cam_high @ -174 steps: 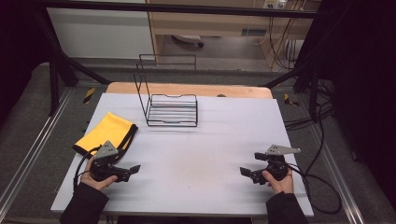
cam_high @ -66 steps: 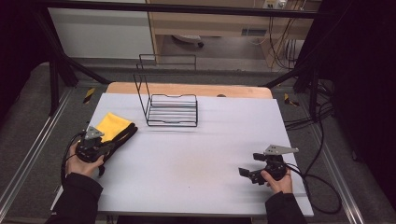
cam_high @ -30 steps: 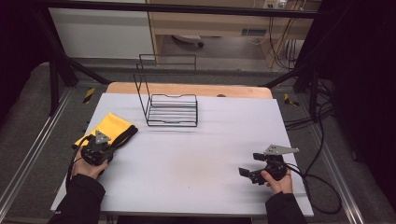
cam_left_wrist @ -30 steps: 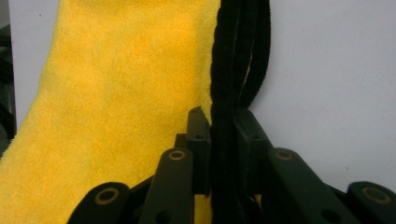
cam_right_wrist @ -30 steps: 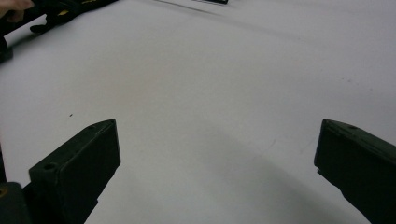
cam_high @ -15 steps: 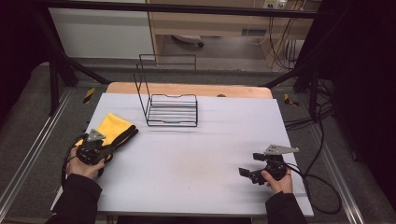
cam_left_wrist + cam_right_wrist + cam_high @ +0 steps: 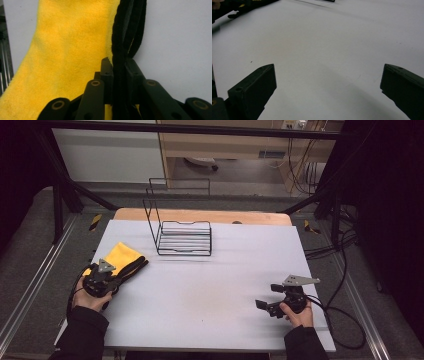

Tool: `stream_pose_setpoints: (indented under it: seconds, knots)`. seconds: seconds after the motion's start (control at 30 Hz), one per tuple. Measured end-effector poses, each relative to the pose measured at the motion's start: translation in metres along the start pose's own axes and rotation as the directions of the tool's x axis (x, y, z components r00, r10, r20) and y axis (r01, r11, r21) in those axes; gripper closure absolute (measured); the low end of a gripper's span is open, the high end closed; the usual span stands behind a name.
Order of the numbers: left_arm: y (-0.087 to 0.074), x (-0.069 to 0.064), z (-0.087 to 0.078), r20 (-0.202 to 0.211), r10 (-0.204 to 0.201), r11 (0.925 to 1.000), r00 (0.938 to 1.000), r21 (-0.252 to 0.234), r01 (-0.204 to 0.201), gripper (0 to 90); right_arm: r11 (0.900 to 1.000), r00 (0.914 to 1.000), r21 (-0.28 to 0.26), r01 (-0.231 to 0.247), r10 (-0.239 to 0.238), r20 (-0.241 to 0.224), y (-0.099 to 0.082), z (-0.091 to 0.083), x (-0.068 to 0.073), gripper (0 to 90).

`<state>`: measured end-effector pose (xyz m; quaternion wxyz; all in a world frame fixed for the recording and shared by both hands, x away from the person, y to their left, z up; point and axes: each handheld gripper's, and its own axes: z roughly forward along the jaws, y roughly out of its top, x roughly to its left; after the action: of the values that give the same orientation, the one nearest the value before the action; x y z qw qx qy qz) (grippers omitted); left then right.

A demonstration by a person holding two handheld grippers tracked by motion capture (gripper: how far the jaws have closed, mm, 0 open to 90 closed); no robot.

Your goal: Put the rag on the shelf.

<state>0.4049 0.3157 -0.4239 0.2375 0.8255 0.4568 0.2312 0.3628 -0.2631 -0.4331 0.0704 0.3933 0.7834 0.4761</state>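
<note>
My left gripper pinches only the cloth's black edge, so lifting could slip it; right gripper gapes idle.

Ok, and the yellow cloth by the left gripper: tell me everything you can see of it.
The yellow cloth is a soft, fleecy towel with a thick black edging along one side. It lies flat near the left edge of the white table, left of the wire rack and apart from it. The left gripper is shut on the black edging; its jaws have just opened slightly.
</note>
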Motion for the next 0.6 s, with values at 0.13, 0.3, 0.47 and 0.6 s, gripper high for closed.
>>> stream_pose_setpoints:
  seconds: [0.13,0.3,0.47,0.6]
  knots:
    - [0.010,-0.003,-0.001,-0.008,-0.007,0.9990,0.9999,-0.043,0.007,66.8,1.0000,1.0000,0.000,-0.002,0.002,0.001,0.000,0.000,0.000,1.0]
    - [0.032,-0.010,0.011,0.020,-0.019,0.9956,0.9996,-0.091,0.021,51.5,1.0000,1.0000,0.002,-0.003,0.003,-0.001,0.000,0.001,-0.001,1.0]
    - [0.056,-0.021,0.036,0.013,0.009,0.9965,0.9999,-0.083,-0.007,39.2,1.0000,1.0000,0.000,-0.002,0.002,-0.002,0.000,0.001,-0.001,1.0]
    - [0.066,-0.025,0.053,-0.003,0.011,0.9979,0.9999,-0.063,-0.012,39.5,1.0000,1.0000,-0.001,-0.002,0.002,-0.005,0.000,0.001,0.000,1.0]
